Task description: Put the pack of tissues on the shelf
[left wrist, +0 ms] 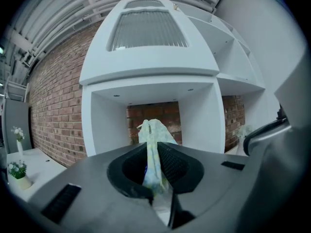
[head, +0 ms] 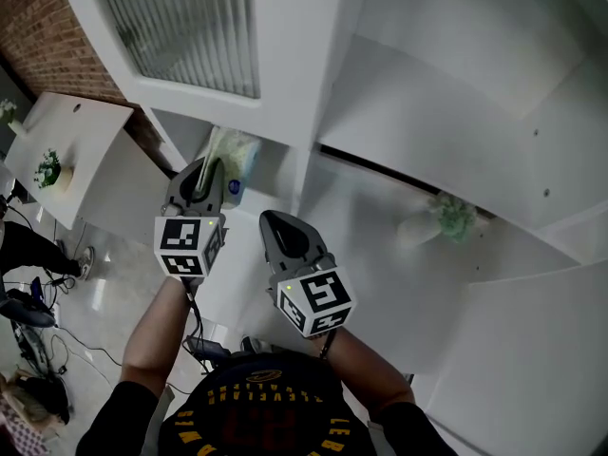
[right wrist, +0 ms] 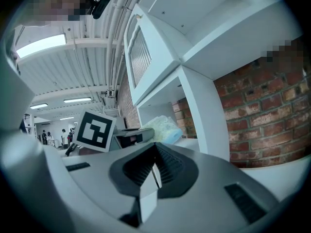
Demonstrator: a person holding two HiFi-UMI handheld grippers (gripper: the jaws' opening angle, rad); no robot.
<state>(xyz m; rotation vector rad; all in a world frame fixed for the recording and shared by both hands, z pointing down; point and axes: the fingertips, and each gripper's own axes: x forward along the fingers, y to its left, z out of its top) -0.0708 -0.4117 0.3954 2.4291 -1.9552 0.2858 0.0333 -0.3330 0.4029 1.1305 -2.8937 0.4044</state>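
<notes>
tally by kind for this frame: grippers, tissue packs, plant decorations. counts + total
Grippers: 2, the left gripper and the right gripper
Pack of tissues: 1, clamped in the left gripper
Plant decorations: 3, two on the side table at and, and one blurry green one on the shelf at
Total: 6

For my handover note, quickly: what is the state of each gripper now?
Left gripper: shut on the pack of tissues.
Right gripper: shut, holding nothing.
</notes>
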